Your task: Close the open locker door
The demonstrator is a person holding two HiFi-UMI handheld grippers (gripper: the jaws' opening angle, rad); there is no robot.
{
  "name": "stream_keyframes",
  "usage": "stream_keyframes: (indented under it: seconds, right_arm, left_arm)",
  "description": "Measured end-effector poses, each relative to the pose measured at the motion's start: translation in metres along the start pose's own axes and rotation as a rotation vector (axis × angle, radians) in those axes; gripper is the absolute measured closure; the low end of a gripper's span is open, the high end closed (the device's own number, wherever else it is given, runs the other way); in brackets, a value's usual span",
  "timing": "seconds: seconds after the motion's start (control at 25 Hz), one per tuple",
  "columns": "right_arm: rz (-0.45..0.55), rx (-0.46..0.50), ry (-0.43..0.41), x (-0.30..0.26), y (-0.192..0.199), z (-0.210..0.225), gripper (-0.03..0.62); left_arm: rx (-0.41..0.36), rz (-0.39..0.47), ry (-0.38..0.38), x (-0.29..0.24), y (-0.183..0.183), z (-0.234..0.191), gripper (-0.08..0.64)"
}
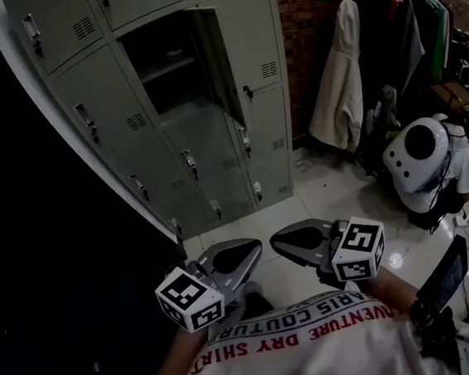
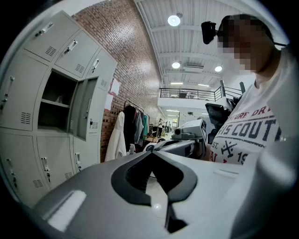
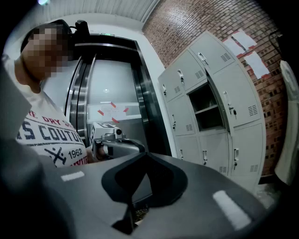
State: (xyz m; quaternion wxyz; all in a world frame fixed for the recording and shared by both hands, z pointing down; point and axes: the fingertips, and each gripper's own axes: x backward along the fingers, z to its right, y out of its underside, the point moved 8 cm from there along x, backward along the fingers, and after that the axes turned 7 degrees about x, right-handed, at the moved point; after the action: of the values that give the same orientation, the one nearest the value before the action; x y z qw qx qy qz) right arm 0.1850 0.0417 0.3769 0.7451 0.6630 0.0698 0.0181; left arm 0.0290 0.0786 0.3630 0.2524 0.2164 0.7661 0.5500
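Shirt point(image 1: 317, 336) nearest, white with red lettering, at the bottom edge of the head view. Just beyond it, left hand-held gripper point(image 1: 243, 254) and right hand-held gripper point(image 1: 293, 240) side by side, tips turned towards each other, near but apart, held above the pale glossy floor point(image 1: 336, 201). Left one closed, jaws meeting at the tips, nothing between them. Right one likewise closed and empty. Both well apart from the lockers point(image 1: 120, 128), touching none.

Farther off, at far left, grey lockers in a bank of three columns, standing on the floor. In the middle column, one compartment point(image 1: 159, 61) open, dark inside, with a shelf point(image 1: 168, 68) across it. Door point(image 1: 214, 60) swung outward on the compartment's right side, seen almost edge-on, not closed.

Right of the lockers, brick wall point(image 1: 305, 67). Against it, pale coat point(image 1: 341, 88) hanging, with darker clothes on a rail at far right.
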Motion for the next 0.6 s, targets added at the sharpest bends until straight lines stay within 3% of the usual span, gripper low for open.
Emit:
stream_keyframes:
  seconds: [0.32,0.6]
  right_arm:
    - [-0.013,-0.034,0.081,-0.028,0.004,0.063,0.595]
    - [-0.002,-0.037,0.206,-0.058,-0.017,0.14,0.595]
  left_arm:
    - [0.025,0.006,0.017,-0.009,-0.007,-0.071,0.555]
    - [0.039,0.017,0.038,-0.017,-0.038,-0.16,0.555]
